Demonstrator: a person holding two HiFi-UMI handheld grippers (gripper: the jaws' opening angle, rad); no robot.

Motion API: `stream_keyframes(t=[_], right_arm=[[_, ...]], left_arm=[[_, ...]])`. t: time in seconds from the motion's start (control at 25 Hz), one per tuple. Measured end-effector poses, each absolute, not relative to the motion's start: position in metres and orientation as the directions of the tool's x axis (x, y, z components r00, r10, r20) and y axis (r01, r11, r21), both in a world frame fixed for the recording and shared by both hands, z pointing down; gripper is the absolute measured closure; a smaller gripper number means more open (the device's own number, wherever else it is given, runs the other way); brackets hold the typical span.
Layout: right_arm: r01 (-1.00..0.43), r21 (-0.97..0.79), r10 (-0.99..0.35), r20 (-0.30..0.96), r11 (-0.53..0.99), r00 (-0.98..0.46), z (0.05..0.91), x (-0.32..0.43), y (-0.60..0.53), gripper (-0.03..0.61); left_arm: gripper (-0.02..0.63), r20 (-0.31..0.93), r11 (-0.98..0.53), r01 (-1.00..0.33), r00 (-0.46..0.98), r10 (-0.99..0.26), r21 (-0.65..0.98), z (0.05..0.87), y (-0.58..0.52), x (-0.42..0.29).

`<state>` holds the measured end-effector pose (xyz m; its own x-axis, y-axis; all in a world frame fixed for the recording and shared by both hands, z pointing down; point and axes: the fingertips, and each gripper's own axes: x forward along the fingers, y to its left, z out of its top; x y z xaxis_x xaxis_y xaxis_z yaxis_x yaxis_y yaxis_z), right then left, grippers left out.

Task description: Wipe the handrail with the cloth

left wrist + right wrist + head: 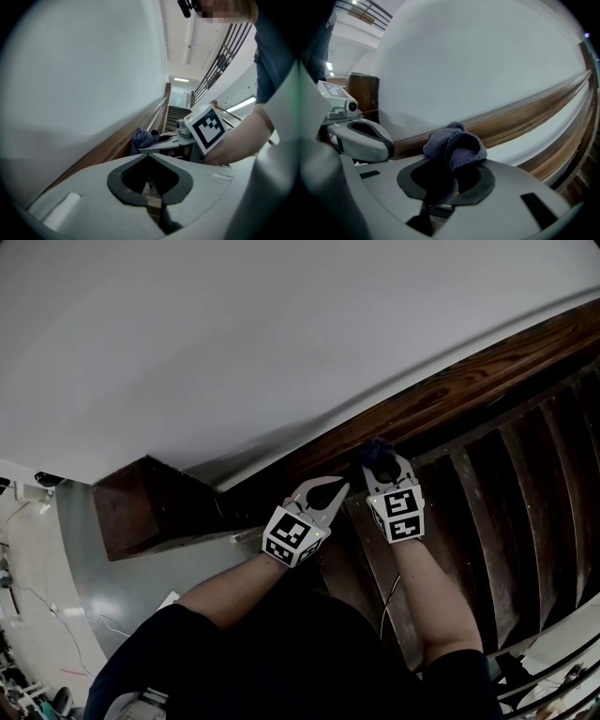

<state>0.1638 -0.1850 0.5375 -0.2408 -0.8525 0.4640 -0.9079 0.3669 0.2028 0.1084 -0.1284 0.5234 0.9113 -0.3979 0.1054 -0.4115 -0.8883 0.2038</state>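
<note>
A dark wooden handrail (469, 381) runs along a white wall, from lower left to upper right in the head view. My right gripper (382, 470) is shut on a bunched blue-grey cloth (378, 454), and the cloth rests against the rail. In the right gripper view the cloth (452, 146) bulges out between the jaws in front of the handrail (525, 115). My left gripper (339, 487) sits just left of the right one, shut with nothing in it, its tips close to the rail. The left gripper view shows the cloth (143, 138) and the right gripper (159, 143) beyond my closed jaws.
Below the rail, dark wooden balusters (525, 512) slant down to the right. A dark wooden box-shaped post (141, 507) ends the rail at the left. The white wall (234, 343) fills the upper part of the head view. A grey floor (112, 596) lies below left.
</note>
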Motion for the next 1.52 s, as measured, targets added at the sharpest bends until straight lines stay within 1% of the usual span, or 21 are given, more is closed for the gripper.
stream_keyframes(t=[0.28, 0.56, 0.76, 1.0, 1.36, 1.52], right_arm=[[-0.881, 0.17, -0.813, 0.491, 0.442, -0.314, 0.559, 0.13, -0.178, 0.486], [-0.863, 0.195, -0.806, 0.496, 0.466, -0.323, 0.549, 0.147, -0.182, 0.486], [-0.889, 0.232, -0.848, 0.464, 0.394, -0.255, 0.518, 0.197, -0.19, 0.486], [-0.89, 0.317, -0.884, 0.435, 0.327, -0.169, 0.473, 0.266, -0.204, 0.486], [-0.926, 0.364, -0.935, 0.352, 0.097, 0.041, 0.384, 0.4, -0.228, 0.486], [-0.929, 0.369, -0.938, 0.331, 0.024, 0.108, 0.361, 0.433, -0.234, 0.486]], left_arm=[[0.609, 0.127, -0.867, -0.454, 0.891, -0.437, 0.203, 0.532, -0.126, 0.089], [0.609, 0.096, -0.891, -0.417, 0.909, -0.407, 0.177, 0.514, -0.13, 0.112], [0.609, 0.051, -0.921, -0.36, 0.933, -0.357, 0.149, 0.485, -0.136, 0.149], [0.609, 0.004, -0.954, -0.278, 0.96, -0.279, 0.113, 0.448, -0.139, 0.203], [0.609, -0.073, -0.98, -0.183, 0.979, -0.189, 0.08, 0.398, -0.151, 0.272], [0.609, -0.089, -0.983, -0.169, 0.98, -0.175, 0.072, 0.384, -0.158, 0.287]])
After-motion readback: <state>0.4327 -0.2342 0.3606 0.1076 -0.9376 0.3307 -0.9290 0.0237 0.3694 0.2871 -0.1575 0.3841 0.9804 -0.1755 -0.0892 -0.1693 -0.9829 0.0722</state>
